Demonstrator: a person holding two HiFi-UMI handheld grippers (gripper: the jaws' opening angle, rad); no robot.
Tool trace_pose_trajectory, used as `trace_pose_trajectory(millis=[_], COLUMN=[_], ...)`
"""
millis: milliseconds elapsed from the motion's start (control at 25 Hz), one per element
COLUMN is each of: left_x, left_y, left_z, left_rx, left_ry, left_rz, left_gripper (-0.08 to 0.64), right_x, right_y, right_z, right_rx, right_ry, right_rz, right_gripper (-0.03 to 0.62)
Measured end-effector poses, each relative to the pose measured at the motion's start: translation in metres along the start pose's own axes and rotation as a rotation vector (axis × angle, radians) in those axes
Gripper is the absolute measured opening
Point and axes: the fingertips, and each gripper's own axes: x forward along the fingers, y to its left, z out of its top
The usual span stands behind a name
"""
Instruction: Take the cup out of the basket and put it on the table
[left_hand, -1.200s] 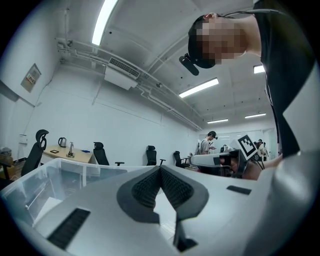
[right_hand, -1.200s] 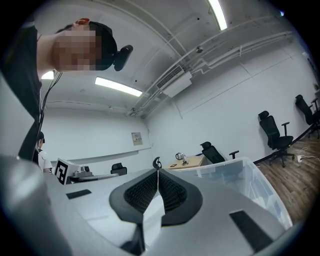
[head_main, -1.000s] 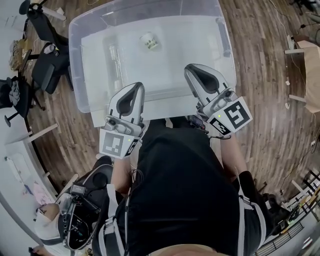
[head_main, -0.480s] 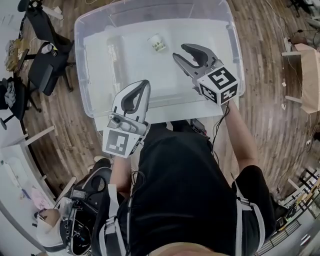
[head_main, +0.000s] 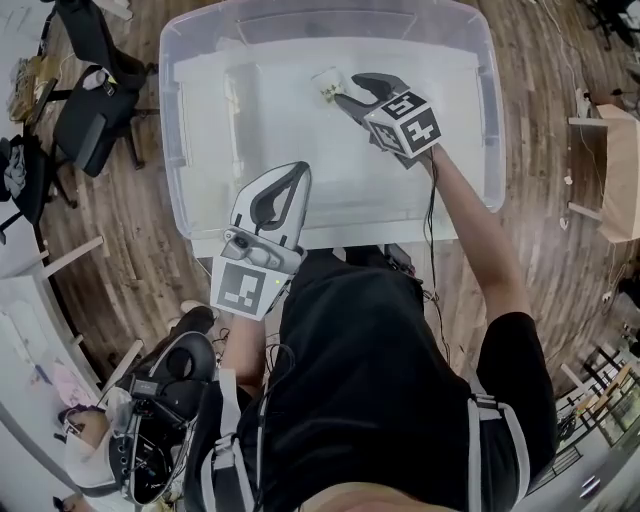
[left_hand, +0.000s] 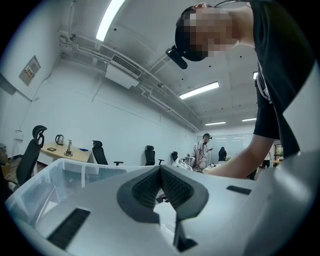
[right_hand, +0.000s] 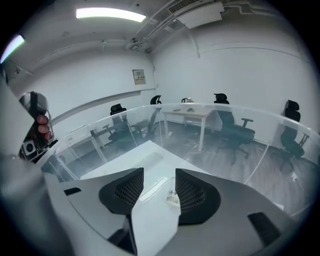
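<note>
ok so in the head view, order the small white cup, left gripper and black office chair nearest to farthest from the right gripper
From the right gripper, whose jaws have just been opening, with the cup ahead but not gripped:
1. small white cup, at its tips, inside the clear plastic bin
2. left gripper, at the bin's near edge
3. black office chair, outside the bin, far left

Cup (head_main: 325, 84) partly hidden behind the right tongs (head_main: 346, 90), its print illegibly small.
</note>
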Motion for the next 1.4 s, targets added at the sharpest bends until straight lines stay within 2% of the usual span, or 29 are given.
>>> trace_pose_trajectory(millis=[320, 480, 720, 920, 1120, 1400], left_x=[0.021, 0.030, 0.037, 0.038, 0.036, 0.032], left_y=[0.007, 0.013, 0.025, 0.028, 0.030, 0.031], left_z=[-0.001, -0.001, -0.002, -0.005, -0.006, -0.008], left_rx=[0.011, 0.016, 0.016, 0.012, 0.013, 0.014], left_ry=[0.011, 0.009, 0.019, 0.026, 0.026, 0.037], left_rz=[-0.011, 0.000, 0.019, 0.032, 0.044, 0.052], left_gripper=[0.017, 0.017, 0.017, 0.017, 0.017, 0.017], right_x=[0.064, 0.088, 0.123, 0.143, 0.153, 0.161], right_y=[-0.029, -0.042, -0.056, -0.058, -0.064, -0.062], right_z=[-0.036, -0.053, -0.077, -0.093, -0.102, -0.095], right_rx=[0.016, -0.025, 0.030, 0.015, 0.022, 0.001], right_ry=[0.122, 0.155, 0.202, 0.237, 0.240, 0.222], right_rz=[-0.010, -0.050, -0.083, -0.091, -0.110, -0.104], right_gripper=[0.207, 0.222, 0.247, 0.259, 0.261, 0.262])
